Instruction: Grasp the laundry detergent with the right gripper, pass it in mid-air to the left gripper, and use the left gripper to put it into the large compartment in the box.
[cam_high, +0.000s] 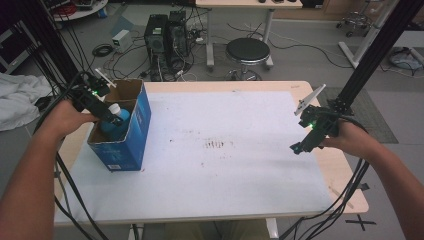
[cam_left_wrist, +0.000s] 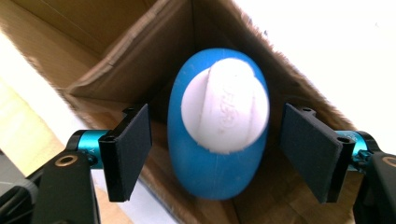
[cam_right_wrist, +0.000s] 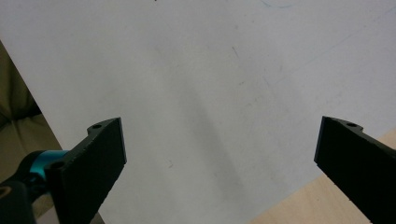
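Note:
A blue bottle (cam_high: 116, 121) with a white cap (cam_high: 114, 108) stands inside an open blue cardboard box (cam_high: 135, 134) at the table's left side. My left gripper (cam_high: 106, 114) reaches down into the box from the left. In the left gripper view the bottle (cam_left_wrist: 211, 172) and its cap (cam_left_wrist: 225, 111) sit between the two jaws, which stand apart on either side without touching it. My right gripper (cam_high: 298, 147) hovers open over the table's right edge, and its jaws (cam_right_wrist: 219, 163) frame bare white sheet with nothing between them.
A white sheet (cam_high: 220, 150) covers most of the wooden table (cam_high: 345, 185). Beyond the far edge stand a black stool (cam_high: 247, 51) and computer towers (cam_high: 165, 35). Black frame posts (cam_high: 370, 55) rise at the right, and cables hang off both sides.

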